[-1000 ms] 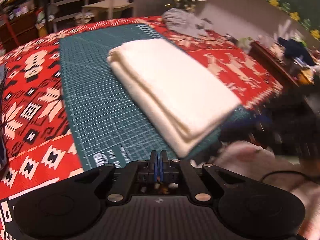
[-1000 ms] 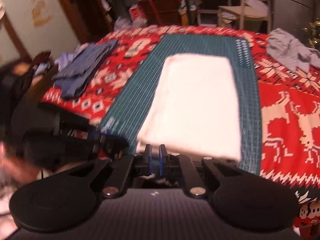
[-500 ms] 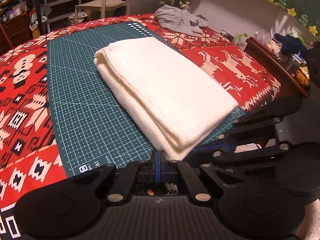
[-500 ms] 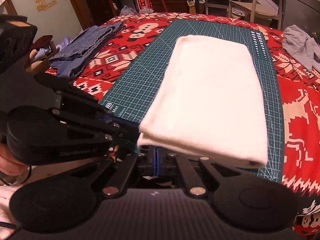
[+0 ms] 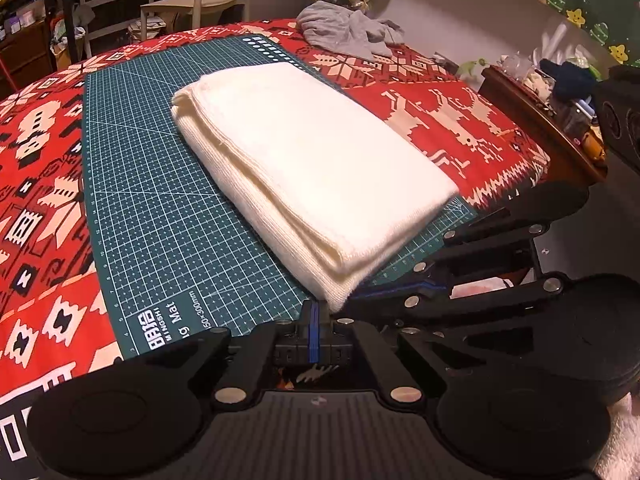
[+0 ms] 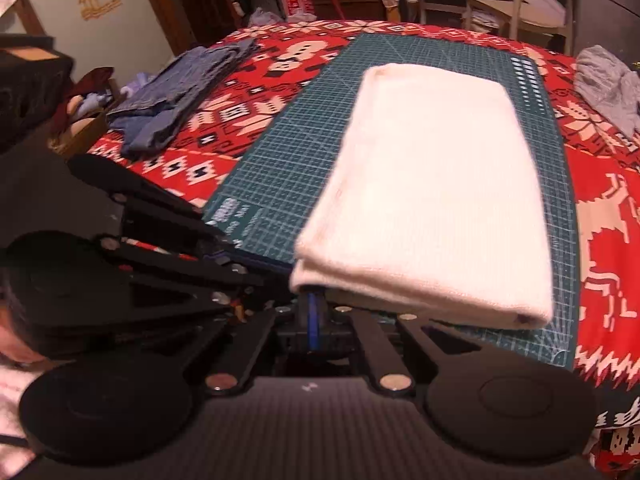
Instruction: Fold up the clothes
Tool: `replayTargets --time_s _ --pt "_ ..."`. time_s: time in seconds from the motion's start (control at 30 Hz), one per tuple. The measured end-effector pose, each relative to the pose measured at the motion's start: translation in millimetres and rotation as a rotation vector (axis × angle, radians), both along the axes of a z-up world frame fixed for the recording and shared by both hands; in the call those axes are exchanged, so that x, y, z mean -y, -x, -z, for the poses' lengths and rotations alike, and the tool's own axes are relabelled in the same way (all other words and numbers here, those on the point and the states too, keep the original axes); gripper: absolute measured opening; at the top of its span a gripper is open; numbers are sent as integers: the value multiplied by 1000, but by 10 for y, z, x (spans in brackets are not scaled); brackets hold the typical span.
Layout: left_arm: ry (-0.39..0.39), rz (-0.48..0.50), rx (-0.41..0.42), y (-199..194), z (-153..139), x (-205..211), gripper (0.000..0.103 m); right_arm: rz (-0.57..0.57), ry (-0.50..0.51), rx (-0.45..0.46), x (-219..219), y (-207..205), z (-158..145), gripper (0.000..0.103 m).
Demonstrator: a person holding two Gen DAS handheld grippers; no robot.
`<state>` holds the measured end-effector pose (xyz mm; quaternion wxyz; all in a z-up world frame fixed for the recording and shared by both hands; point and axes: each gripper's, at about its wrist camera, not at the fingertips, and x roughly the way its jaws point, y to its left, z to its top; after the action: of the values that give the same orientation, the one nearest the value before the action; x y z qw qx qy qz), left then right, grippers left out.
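Observation:
A cream cloth (image 5: 304, 160) (image 6: 432, 184), folded into a thick rectangle, lies on the green cutting mat (image 5: 160, 208) (image 6: 288, 160). Both grippers meet at its near left corner. My left gripper (image 5: 315, 314) (image 6: 280, 266) is shut, its blue pads pressed together just beside that corner with nothing visible between them. My right gripper (image 6: 314, 300) (image 5: 358, 292) is shut too. Its tips reach under the corner, and the cloth hides their ends. I cannot see cloth pinched between its pads.
The mat lies on a red patterned spread (image 5: 44, 168). A crumpled grey garment (image 5: 348, 36) (image 6: 608, 80) sits at the far right, folded blue garments (image 6: 180, 92) at the left edge. A cluttered wooden side table (image 5: 540, 120) stands right of the bed, chairs (image 5: 200, 0) behind it.
My right gripper has closed its small gap and come down to the cloth's near left corner, beside the left gripper. The cloth lies as before.

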<state>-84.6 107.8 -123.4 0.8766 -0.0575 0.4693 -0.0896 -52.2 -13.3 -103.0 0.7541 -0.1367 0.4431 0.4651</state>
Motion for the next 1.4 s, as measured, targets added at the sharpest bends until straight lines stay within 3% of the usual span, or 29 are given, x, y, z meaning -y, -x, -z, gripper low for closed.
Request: replayTargets --time_s 0.23,0.37,0.67,1.0,1.4 --pt "-35 -7 22 71 -54 -16 2 15 -9 32 70 19 -75 0" --pt "-1 -51 38 30 -91 -123 2 37 -2 17 87 -36 -48 1" --pt "-22 10 51 12 -131 13 0 30 -4 24 104 -12 -82 1" --pt "5 -57 94 94 -231 -134 1 10 -58 92 269 32 -383 2" --pt "49 -161 95 -474 -82 -504 1 76 -58 93 36 -436 -442 3"
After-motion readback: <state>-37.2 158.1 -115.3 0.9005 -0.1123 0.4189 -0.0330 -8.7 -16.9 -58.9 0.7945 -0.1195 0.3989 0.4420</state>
